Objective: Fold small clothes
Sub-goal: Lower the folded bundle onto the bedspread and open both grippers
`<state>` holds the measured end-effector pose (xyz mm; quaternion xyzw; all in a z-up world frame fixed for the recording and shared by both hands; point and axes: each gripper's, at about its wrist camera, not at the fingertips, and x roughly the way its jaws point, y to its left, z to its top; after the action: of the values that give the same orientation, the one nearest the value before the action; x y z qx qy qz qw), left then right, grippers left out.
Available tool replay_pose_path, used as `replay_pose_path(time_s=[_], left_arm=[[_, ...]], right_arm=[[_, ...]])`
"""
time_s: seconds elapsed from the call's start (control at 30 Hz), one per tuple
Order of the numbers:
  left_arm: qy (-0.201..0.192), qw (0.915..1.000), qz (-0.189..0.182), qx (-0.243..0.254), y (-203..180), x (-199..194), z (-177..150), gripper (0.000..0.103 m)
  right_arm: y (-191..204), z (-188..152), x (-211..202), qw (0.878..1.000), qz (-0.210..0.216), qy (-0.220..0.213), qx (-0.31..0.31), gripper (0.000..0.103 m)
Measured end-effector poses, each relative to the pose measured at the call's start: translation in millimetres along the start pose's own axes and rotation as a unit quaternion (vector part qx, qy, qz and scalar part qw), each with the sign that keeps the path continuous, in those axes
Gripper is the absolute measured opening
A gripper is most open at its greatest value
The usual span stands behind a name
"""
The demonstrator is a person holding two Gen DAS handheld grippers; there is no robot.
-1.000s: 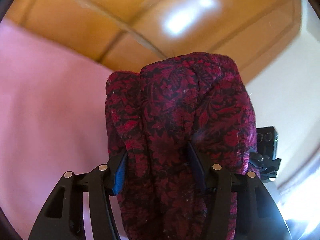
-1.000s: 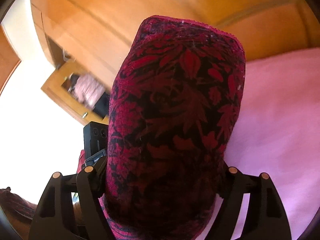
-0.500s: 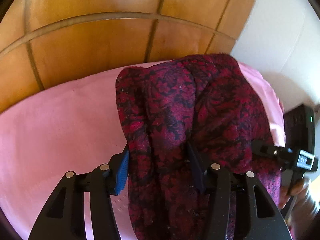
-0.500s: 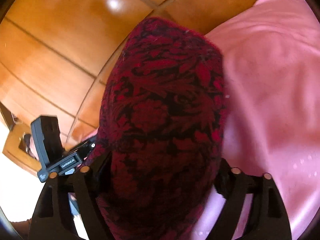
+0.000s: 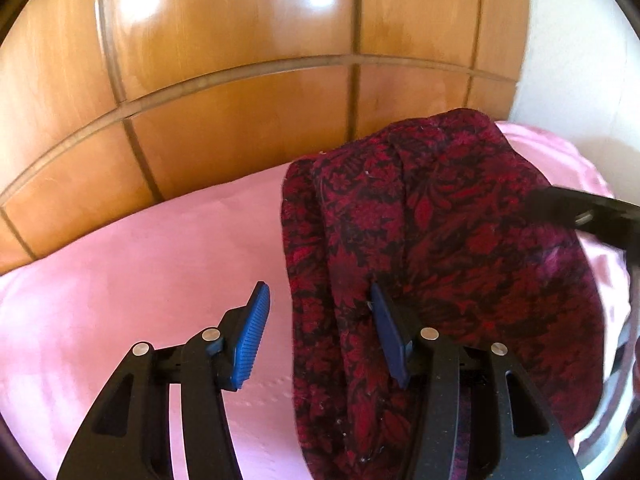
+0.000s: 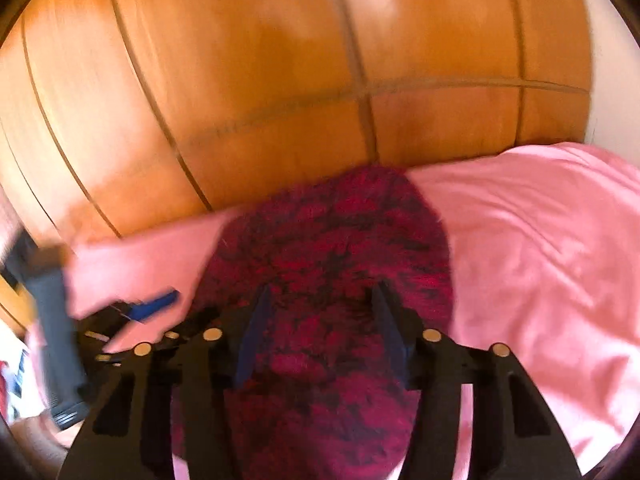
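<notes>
Cloth down on the pink bed

Cloth (image 5: pixel 440 248) in dark red and black flowers lies bunched on the pink bed sheet (image 5: pixel 140 280), close to the wooden wall (image 5: pixel 240 80). Your left claw (image 5: pixel 316 332) is spread wide. Its left blue pad (image 5: pixel 250 336) hangs in the air over the sheet, and its right pad (image 5: pixel 386 332) touches the cloth's edge, so it grips nothing. Your right claw (image 6: pixel 320 328) sits right over the cloth (image 6: pixel 328 264), with red fabric filling the space between its fingers (this view is blurry, so you cannot tell if it pinches). Your right claw also shows at the far right of the left view, touching the cloth.
</notes>
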<state>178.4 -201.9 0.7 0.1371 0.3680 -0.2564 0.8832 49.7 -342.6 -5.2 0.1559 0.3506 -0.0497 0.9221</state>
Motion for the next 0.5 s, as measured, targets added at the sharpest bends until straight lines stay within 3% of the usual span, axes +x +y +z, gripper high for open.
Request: replay_pose_path(time_s=[0.07, 0.17, 0.37, 0.43, 0.5], left_arm=[[0.01, 0.9997, 0.008, -0.019, 7.6, 5.2, -5.6, 0.052], [0.016, 0.9986, 0.001, -0.051, 18.6, 9.3, -11.8, 0.052], [-0.003, 0.998, -0.006, -0.063, 16.8, -10.3, -19.8, 0.052], [-0.009, 0.9983, 0.004, -0.058, 12.8, -20.0, -22.3, 0.055], [-0.017, 0.9979, 0.012, -0.061, 11.7, -27.8, -22.4, 0.058]], right_arm=[[13.2, 0.4, 29.4, 0.999, -0.03, 0.022, -0.018, 0.052], [29.9, -10.3, 55.4, 0.996, -0.068, 0.022, -0.048, 0.054], [39.2, -26.5, 40.2, 0.992, -0.101, 0.004, -0.077, 0.055], [34.5, -26.2, 30.8, 0.994, -0.092, -0.004, -0.059, 0.06], [39.1, -22.4, 17.4, 0.996, -0.077, -0.01, -0.042, 0.078]])
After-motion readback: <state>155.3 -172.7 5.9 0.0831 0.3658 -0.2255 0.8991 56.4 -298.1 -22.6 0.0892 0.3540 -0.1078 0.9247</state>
